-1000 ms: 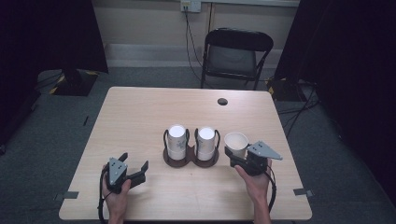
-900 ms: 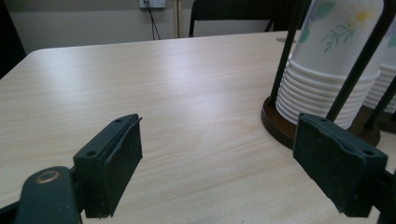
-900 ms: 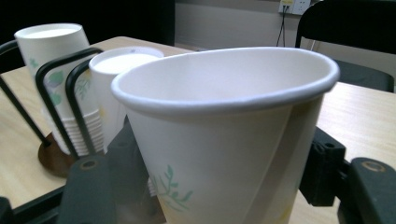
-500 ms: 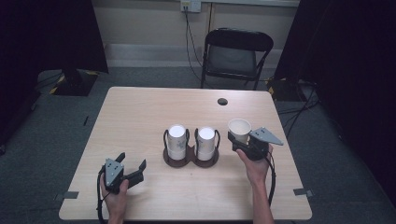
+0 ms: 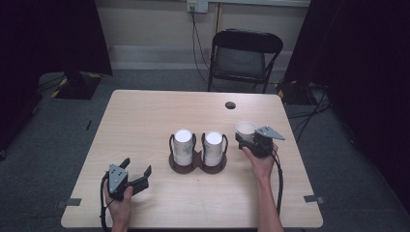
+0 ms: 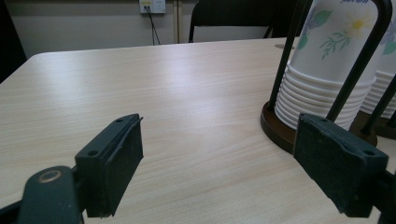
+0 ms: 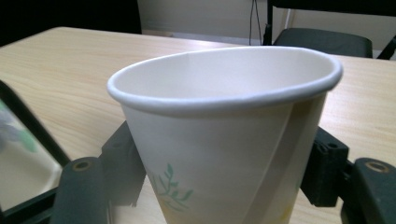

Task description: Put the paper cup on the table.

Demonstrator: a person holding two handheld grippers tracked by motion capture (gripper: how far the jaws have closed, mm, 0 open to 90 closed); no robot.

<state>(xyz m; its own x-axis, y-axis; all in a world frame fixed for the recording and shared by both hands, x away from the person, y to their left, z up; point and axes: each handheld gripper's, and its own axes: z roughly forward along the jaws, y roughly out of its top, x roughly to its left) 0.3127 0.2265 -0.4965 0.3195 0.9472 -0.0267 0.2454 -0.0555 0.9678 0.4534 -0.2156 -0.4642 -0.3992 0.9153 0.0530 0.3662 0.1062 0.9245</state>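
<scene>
A white paper cup (image 5: 246, 128) with a green leaf print stands upright between the jaws of my right gripper (image 5: 247, 137), right of the cup holder. In the right gripper view the cup (image 7: 224, 140) sits with a black pad against each side, no gap showing; these jaws have just been opening. My left gripper (image 5: 137, 166) rests open near the table's front left, nothing between its fingers. Seen from the left gripper view, that gripper (image 6: 219, 154) points toward a stack of flowered cups (image 6: 327, 70) in a dark wire holder.
Two upturned cup stacks (image 5: 183, 145) (image 5: 213, 145) stand in a dark double holder (image 5: 197, 166) at mid table. A round hole (image 5: 230, 105) lies in the wooden tabletop behind them. A black folding chair (image 5: 241, 53) stands beyond the far edge.
My right gripper has carried the cup away from me and slightly down, further from the front edge, staying right of the holder. The left gripper has kept still.
</scene>
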